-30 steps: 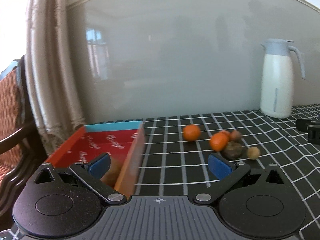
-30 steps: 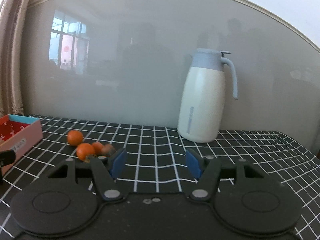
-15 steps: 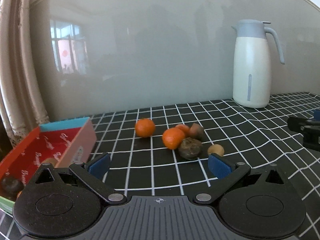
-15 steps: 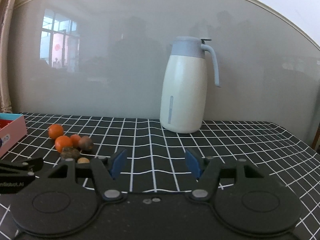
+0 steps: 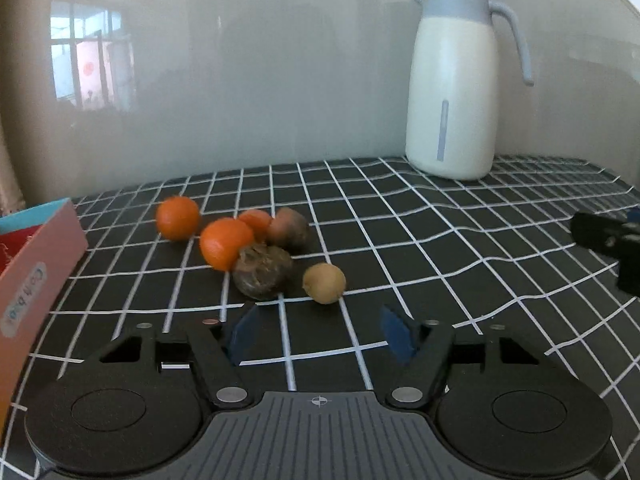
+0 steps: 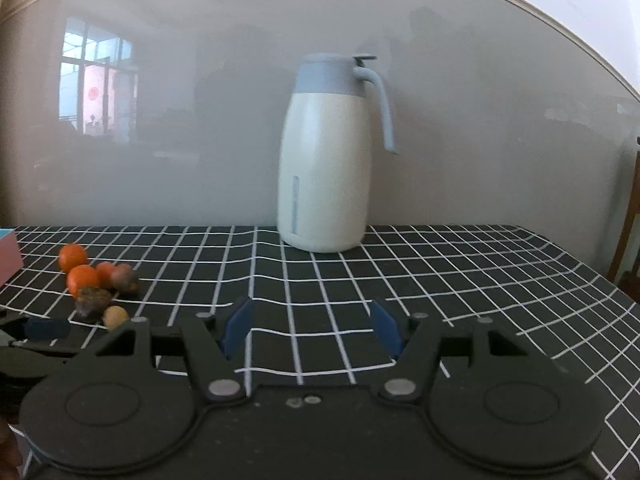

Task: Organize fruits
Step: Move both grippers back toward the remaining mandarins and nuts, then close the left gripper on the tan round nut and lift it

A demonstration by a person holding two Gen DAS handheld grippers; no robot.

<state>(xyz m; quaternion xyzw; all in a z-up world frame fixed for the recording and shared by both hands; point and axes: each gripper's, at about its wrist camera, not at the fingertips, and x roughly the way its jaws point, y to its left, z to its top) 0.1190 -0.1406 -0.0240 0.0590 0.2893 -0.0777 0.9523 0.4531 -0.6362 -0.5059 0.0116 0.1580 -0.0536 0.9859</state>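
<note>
left gripper (image 5: 318,330): jaws closing, nothing between | small round tan fruit (image 5: 324,277) just ahead, probably nearest | right gripper (image 6: 310,326): apart, empty, farther

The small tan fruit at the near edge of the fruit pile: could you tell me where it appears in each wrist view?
Left wrist: the small tan fruit lies just below centre, right of the dark wrinkled fruit.
Right wrist: it sits low on the left, below that wrinkled fruit.
Shared landmark: the white jug standing by the wall.
</note>
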